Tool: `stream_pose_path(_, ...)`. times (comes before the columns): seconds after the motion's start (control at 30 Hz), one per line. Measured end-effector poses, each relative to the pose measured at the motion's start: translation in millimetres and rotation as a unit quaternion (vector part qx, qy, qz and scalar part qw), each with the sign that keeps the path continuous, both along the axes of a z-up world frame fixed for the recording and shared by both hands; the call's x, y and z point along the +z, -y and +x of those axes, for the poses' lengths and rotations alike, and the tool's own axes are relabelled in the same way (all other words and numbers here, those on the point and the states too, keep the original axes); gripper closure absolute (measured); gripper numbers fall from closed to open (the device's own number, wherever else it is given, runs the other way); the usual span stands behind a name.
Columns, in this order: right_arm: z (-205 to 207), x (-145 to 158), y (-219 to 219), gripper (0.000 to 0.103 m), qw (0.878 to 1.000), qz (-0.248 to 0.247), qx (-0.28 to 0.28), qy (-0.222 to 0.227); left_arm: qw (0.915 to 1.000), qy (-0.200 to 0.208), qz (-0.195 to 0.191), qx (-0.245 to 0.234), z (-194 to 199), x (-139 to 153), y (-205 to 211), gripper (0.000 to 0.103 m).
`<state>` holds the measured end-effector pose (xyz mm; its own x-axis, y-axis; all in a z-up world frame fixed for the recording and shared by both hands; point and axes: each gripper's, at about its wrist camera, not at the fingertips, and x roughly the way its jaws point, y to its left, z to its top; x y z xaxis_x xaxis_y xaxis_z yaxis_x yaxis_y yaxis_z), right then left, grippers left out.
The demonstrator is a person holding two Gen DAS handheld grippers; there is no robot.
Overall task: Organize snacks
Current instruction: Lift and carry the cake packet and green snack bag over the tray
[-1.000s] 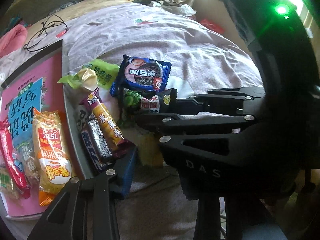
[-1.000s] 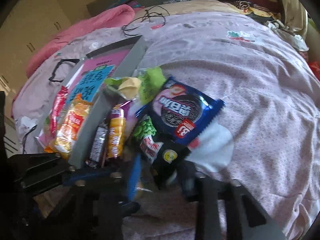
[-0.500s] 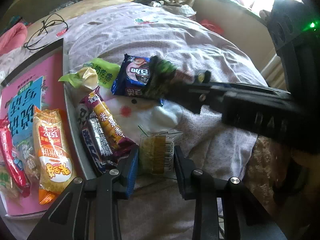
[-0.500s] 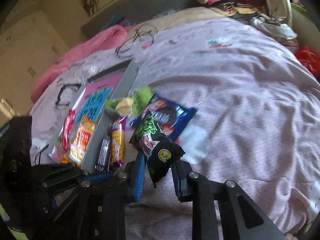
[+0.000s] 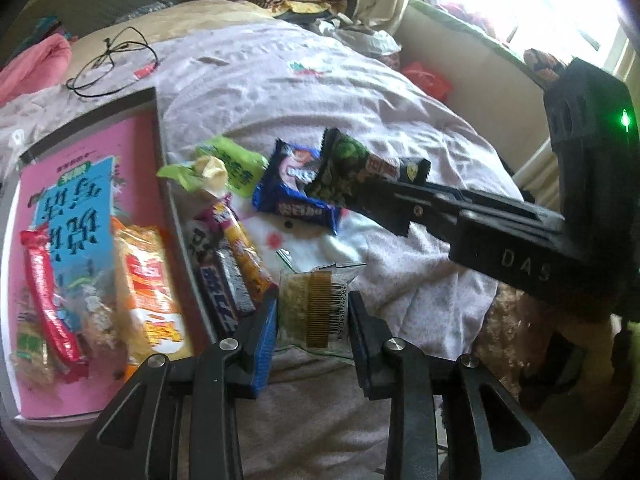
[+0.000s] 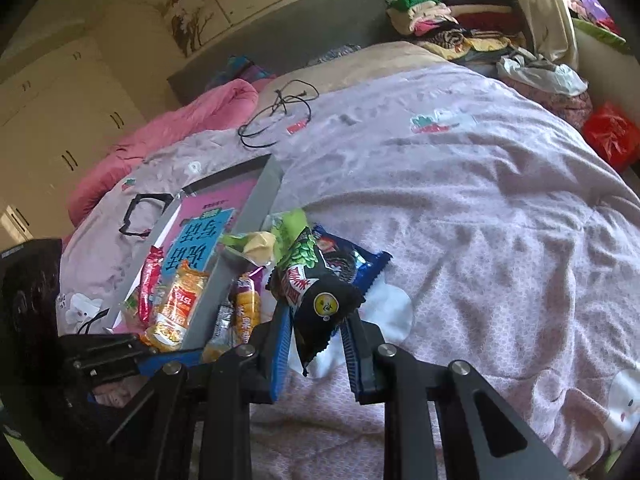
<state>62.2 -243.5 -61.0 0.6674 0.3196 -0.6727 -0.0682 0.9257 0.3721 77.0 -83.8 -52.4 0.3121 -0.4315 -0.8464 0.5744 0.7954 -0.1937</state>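
My right gripper is shut on a black-and-green snack pack and holds it above the bed; it also shows in the left wrist view. My left gripper is open around a clear packet with a barcode that lies on the quilt. A blue cookie pack, a light green pack and two bars lie beside a grey tray. The tray holds a pink book, an orange pack and a red stick.
The pink-patterned quilt covers the bed. A black cable lies at the far side. Piled clothes and a red bag are at the back right. A pink blanket lies to the left.
My right gripper has lifted the black-and-green pack off the pile and raised it up and away. My left gripper stays open around the clear packet.
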Motion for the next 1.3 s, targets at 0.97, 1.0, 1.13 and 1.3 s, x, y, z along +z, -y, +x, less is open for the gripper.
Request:
stream_pose_path(0.97,-5.1,22.2,-65.5,0.078,0.996,-0.021,0.076,0.038,0.9925,0.051,-0.008,0.111,23.4,39.0,-77.6,0.068)
stream_pose_path(1.0,-5.2,22.7,-68.7,0.078,0.996,-0.022,0.079,0.038,0.9922,0.053,-0.006,0.113,23.3,39.1,-79.6,0.068)
stream_pose_path(1.13,-5.0,25.2,-83.8,0.078,0.994,-0.024,0.095,0.043,0.9911,0.055,-0.004,0.121,24.7,38.8,-87.1,0.068)
stream_pose_path(1.3,-2.6,24.1,-99.6,0.078,0.993,-0.029,0.111,0.04,0.9894,0.056,-0.003,0.134,27.6,38.3,-97.3,0.068)
